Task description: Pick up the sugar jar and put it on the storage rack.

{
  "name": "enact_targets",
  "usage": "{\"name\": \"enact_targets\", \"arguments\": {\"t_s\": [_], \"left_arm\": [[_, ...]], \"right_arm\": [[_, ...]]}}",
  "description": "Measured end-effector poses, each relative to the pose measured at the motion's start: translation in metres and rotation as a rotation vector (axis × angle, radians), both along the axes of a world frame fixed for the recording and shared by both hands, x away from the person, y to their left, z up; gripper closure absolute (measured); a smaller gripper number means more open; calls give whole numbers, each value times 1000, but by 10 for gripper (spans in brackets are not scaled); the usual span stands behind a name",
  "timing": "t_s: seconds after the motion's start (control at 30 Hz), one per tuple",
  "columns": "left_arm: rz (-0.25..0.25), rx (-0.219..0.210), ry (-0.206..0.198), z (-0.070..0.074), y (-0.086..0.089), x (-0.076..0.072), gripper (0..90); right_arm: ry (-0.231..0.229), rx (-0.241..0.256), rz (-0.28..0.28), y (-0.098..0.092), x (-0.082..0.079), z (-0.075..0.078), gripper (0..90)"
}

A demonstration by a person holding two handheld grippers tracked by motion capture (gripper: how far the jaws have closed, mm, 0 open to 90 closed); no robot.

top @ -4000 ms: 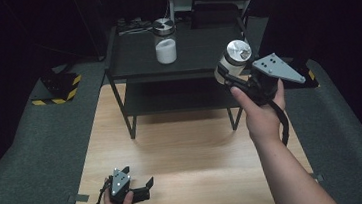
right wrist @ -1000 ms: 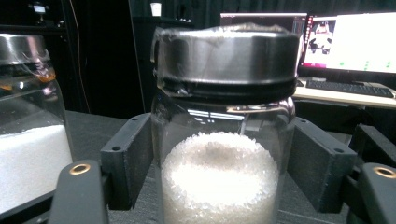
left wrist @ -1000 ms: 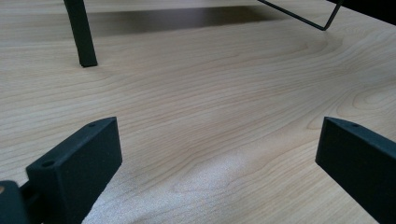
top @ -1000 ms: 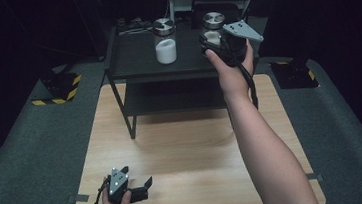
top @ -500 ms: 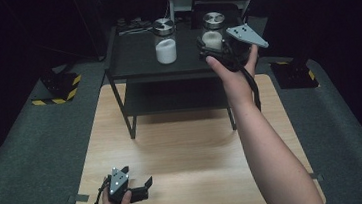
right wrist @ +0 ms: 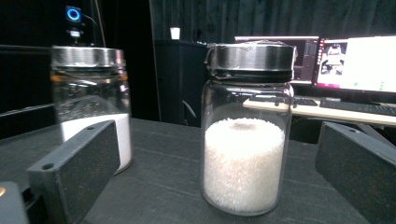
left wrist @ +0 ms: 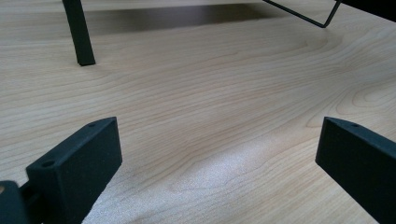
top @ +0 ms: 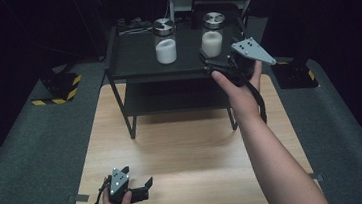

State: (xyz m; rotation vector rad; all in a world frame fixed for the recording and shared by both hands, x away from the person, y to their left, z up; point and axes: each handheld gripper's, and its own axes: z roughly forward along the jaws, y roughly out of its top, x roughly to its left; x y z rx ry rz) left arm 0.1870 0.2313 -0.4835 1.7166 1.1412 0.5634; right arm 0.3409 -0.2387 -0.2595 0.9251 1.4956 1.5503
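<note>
Right gripper hovering at front-right edge of black shelf, jaws spread wide, gripping nothing. Jar of white grains standing upright on shelf top between the jaws, untouched, beside 2nd jar; open shelf surface lying around both. 4 s ago this jar was being carried in gripper; now sitting released. Left gripper resting released on wooden table, bare wood ahead.
</note>
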Motion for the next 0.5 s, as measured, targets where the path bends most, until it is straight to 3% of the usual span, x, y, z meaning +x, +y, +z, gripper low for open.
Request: {"name": "enact_targets", "arguments": {"t_s": [0.5], "left_arm": [[-1, 5, 0, 0, -1, 0, 8]], "right_arm": [[-16, 13, 34, -25, -29, -19, 0]]}}
